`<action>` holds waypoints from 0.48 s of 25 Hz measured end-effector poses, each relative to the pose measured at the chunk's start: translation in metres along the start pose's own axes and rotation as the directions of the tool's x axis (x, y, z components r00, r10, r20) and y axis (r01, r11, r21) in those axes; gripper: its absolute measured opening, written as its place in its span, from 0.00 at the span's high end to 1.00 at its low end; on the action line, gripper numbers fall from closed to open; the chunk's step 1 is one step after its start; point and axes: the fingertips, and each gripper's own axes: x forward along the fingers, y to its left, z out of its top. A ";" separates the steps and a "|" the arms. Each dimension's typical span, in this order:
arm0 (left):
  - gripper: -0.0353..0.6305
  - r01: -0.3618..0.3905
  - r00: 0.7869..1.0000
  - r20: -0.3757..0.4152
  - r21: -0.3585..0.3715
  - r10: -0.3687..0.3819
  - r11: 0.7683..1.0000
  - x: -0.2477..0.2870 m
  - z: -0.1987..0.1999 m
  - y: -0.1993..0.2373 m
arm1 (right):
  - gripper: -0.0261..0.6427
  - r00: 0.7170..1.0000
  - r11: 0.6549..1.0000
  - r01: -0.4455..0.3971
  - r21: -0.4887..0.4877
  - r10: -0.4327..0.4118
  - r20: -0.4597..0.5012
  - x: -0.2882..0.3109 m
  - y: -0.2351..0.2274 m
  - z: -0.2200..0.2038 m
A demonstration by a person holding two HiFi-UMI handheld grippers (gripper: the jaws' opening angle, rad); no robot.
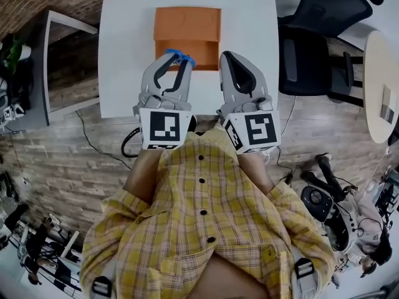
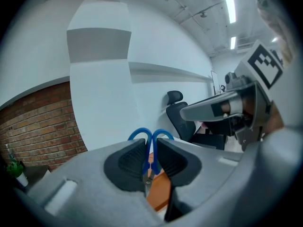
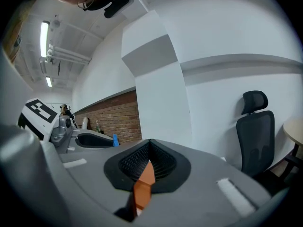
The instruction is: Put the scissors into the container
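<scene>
The blue-handled scissors (image 1: 180,57) hang right over the near edge of the orange container (image 1: 187,25) on the white worktop (image 1: 123,48), clamped between the left gripper (image 1: 174,61) jaws. The right gripper (image 1: 227,58) sits just beside it, jaws together with nothing in them, and a black office chair (image 1: 319,42) stands off to the right.

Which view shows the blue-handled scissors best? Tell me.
The left gripper view: the blue-handled scissors sit clamped in the left tongs, both loops clear. Head view shows only blue handles; right gripper view, a blue sliver.
</scene>
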 end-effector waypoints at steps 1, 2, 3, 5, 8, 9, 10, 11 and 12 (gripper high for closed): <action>0.82 0.014 1.000 -0.012 0.013 -0.014 1.000 0.006 -0.002 -0.003 | 0.95 1.000 1.000 0.005 0.003 -0.005 -0.004 0.001 -0.004 -0.001; 0.82 0.028 0.999 -0.025 0.026 -0.027 0.999 0.012 -0.004 -0.006 | 0.95 1.000 1.000 0.011 0.006 -0.011 -0.007 0.001 -0.007 -0.002; 0.82 0.041 0.998 -0.038 0.041 -0.040 0.998 0.017 -0.006 -0.009 | 0.95 1.000 1.000 0.015 0.008 -0.015 -0.009 0.002 -0.010 -0.003; 0.82 0.067 0.996 -0.061 0.080 -0.063 0.995 0.026 -0.012 -0.012 | 0.95 1.000 1.000 0.020 0.010 -0.020 -0.015 0.006 -0.012 -0.005; 0.82 0.106 0.991 -0.097 0.143 -0.093 0.984 0.036 -0.021 -0.017 | 0.95 0.999 0.999 0.030 0.015 -0.029 -0.020 0.008 -0.014 -0.008; 0.82 0.121 0.988 -0.110 0.162 -0.103 0.979 0.038 -0.023 -0.019 | 0.95 0.999 0.999 0.033 0.016 -0.032 -0.020 0.007 -0.014 -0.008; 0.82 0.134 0.986 -0.124 0.179 -0.113 0.975 0.040 -0.026 -0.020 | 0.95 0.999 0.999 0.035 0.017 -0.035 -0.019 0.007 -0.013 -0.007; 0.82 0.145 0.983 -0.135 0.195 -0.120 0.970 0.040 -0.029 -0.020 | 0.95 0.999 0.999 0.038 0.017 -0.037 -0.018 0.007 -0.011 -0.007; 0.82 0.153 0.982 -0.145 0.210 -0.124 0.966 0.040 -0.032 -0.019 | 0.95 0.999 0.999 0.041 0.018 -0.040 -0.016 0.008 -0.010 -0.006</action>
